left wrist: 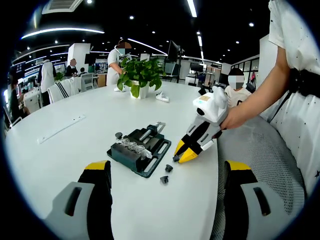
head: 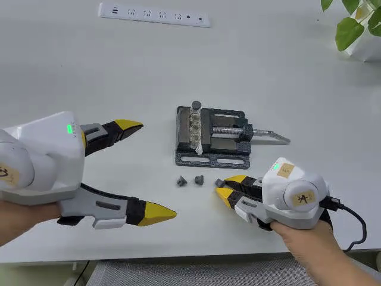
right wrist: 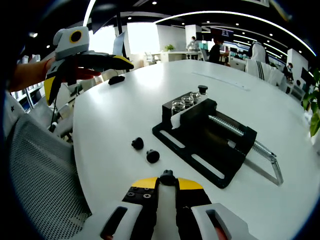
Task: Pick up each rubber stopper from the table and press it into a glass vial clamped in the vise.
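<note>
Stopper (right wrist: 167,176), judged light and pliable, is pinched at the tips of right gripper (head: 221,186); left gripper (head: 156,168) held wide open, empty; fragile vials (head: 194,124) at 11 o'clock

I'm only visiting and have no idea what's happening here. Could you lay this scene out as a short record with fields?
Surface: white table
Vise: black, clamping a row of glass vials
Capped vial: one, at the row's far end
Loose stoppers: two, on the table, apart from the vise
Left tool: open wide, empty
Right tool: shut on a third stopper
</note>
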Demonstrator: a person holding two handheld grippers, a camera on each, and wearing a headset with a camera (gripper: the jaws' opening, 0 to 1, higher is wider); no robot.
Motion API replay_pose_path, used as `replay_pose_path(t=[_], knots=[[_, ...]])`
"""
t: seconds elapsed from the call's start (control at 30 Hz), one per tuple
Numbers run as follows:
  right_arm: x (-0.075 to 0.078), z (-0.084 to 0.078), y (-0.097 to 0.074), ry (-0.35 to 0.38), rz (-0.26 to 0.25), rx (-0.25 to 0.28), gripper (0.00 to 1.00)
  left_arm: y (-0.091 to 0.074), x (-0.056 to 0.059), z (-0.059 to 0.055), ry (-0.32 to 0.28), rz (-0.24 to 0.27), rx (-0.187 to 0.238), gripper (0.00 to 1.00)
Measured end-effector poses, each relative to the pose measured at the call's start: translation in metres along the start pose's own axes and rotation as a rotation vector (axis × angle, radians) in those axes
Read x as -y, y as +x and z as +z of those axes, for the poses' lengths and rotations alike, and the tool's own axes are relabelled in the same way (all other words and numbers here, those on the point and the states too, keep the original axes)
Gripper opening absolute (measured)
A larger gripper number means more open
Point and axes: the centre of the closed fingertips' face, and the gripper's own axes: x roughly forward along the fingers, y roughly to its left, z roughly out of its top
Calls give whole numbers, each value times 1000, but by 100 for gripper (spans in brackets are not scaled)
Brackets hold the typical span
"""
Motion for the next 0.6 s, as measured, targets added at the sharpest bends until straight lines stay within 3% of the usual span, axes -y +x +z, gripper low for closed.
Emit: replay_pose_path(t=[0.33,0.6], knots=[[-6,17,-22,-114,52,27,8,2,4,3,11,-16,-1,90],[-22,62,-70,-217,213,99,8,5,7,22,22,-32,31,83]])
